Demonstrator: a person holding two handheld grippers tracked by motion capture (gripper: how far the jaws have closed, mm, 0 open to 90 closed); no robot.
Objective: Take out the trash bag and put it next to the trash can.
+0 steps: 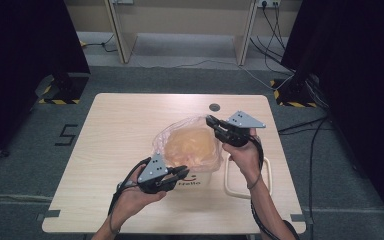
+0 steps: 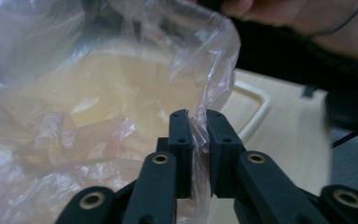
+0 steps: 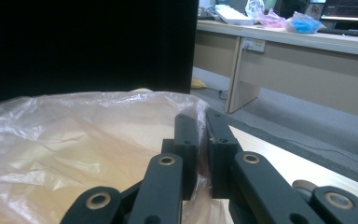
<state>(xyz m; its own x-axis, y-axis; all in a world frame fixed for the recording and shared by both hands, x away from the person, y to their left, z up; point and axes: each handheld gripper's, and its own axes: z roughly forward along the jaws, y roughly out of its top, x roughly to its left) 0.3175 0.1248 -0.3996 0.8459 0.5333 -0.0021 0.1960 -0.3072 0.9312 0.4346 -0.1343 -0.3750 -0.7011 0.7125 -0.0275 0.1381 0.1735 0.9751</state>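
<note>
Two grippers pinch the clear plastic bag (image 1: 192, 145), which lines a white bin (image 1: 200, 176) w/ a looped handle (image 1: 246, 176), mid-table, nearer the front edge of the table (image 1: 110, 150). Left gripper (image 1: 184, 171) is clamped on the bag's near rim; right gripper (image 1: 211, 121) is clamped on the far rim, film btwn its pads.
</note>
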